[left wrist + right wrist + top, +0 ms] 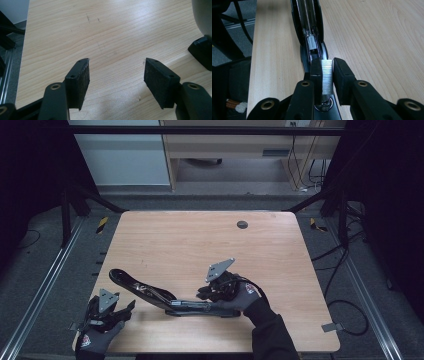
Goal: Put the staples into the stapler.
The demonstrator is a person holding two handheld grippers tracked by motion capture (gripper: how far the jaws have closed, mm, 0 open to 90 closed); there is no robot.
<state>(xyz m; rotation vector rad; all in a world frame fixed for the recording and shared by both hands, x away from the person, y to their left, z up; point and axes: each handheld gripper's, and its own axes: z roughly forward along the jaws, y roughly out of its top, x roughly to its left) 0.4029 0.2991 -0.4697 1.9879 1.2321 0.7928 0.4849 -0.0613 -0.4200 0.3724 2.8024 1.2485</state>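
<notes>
My right tongs (pixel 327 72) pinch a staple strip (pixel 327 75) just behind the open stapler (pixel 150 292), whose channel runs straight ahead; left tongs (pixel 116 75) wide, empty, near the tabletop's (pixel 200 240) front-left corner.

On the table (pixel 165 240), an opened stapler (pixel 165 297) lies near the front edge, with the left gripper (pixel 117 312) just left of it and the right gripper (pixel 212 296), holding a strip of staples (pixel 327 75), above its right part.
</notes>
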